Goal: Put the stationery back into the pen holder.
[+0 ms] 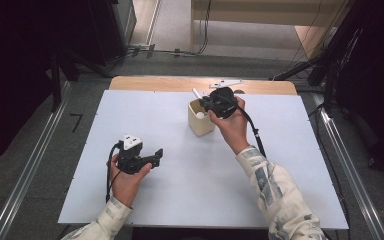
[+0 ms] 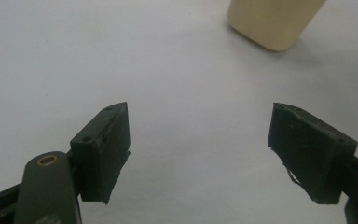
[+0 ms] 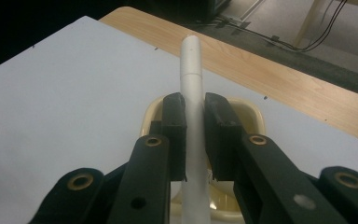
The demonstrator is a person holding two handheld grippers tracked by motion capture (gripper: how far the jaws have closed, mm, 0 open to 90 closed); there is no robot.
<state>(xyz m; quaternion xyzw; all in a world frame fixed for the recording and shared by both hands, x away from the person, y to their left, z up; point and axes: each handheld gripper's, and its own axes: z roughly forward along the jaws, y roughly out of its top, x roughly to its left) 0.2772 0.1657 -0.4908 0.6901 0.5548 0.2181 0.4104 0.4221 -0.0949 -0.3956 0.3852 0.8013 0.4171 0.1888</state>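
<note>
Over the cream cup near the far middle of the white table, we hold a white pen pinched between the nearly closed jaws of our right gripper, its length running up past the jaw tips and down over the cup's open mouth. It looks like the pen is either going into the cup or coming out of it, so we should keep it in line with the opening and travel straight along its length, so the lower end does not catch the rim and tip the light cup. Our left gripper rests low over bare table well to the near left, jaws wide apart and holding nothing; it could steady the cup if needed. Behind the cup the white sheet ends at a wooden strip close by, so open room lies toward us and to either side.
</note>
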